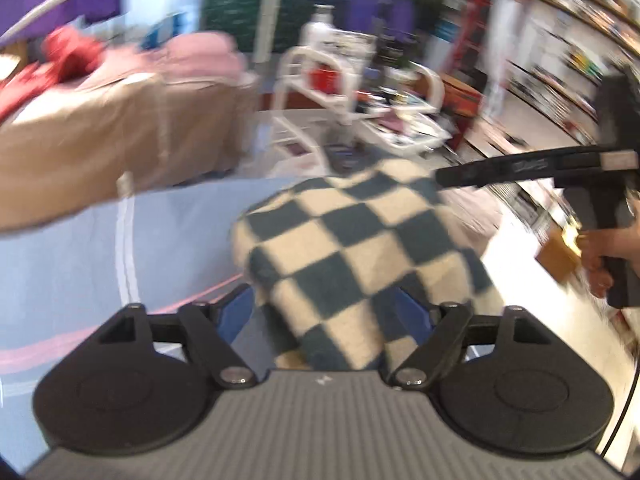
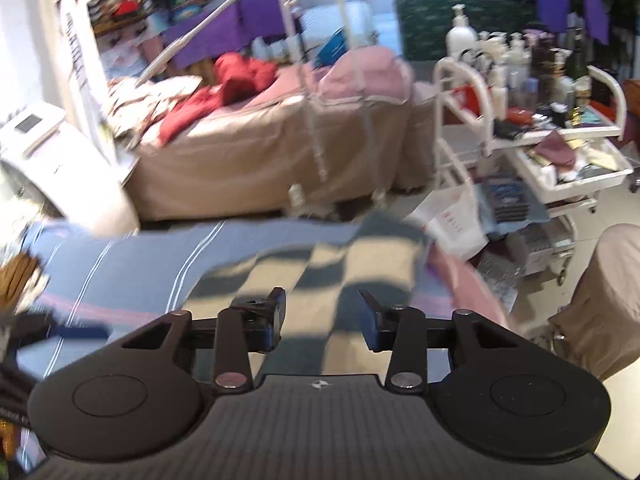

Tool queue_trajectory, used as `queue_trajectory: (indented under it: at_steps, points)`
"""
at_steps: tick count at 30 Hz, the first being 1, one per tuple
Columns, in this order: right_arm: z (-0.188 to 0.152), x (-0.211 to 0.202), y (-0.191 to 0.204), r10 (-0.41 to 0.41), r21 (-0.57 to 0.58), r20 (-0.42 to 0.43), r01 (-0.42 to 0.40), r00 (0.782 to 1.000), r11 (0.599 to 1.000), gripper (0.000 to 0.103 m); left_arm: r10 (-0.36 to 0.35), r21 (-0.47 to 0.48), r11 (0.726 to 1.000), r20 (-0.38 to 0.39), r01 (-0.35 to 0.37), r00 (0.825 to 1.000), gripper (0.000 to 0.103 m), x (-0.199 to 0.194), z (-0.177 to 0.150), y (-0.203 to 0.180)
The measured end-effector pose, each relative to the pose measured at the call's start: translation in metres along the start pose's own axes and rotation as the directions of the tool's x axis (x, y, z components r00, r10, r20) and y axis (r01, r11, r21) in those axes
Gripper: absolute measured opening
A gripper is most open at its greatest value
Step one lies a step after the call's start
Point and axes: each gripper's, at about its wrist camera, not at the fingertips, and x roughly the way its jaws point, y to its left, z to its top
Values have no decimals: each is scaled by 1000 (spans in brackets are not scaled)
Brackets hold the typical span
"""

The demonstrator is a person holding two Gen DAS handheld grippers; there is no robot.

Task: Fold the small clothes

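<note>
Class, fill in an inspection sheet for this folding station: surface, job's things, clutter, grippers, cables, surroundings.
Surface: blue striped sheet, partly covered.
Job's things: checkered cloth lying bunched on the sheet.
Clutter: brownish item at the sheet's left edge, too blurred to name.
Grippers: left gripper open, cloth between its fingers; right gripper open above the cloth.
Cables: nothing seen.
Surroundings: beige-skirted bed with red garment; white trolley crowded with bottles.
</note>
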Motion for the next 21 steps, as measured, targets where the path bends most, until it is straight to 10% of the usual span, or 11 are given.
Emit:
queue_trajectory:
  at_steps: [7,16,21]
  points:
    - [-21,16,15,-74,-76,-71,68,995,995,66,-30,95,995,-122,42,992,43,41,-6,-15]
    - [-37,23,15,-106,-50,-89,102,990,994,72,13,125,992,-193,11,981,43,79,-13,-18]
    - [-33,16,25,-127,-35,-95,124,987,992,101,37,129,992,-196,-12,980,65,73,-7,-22]
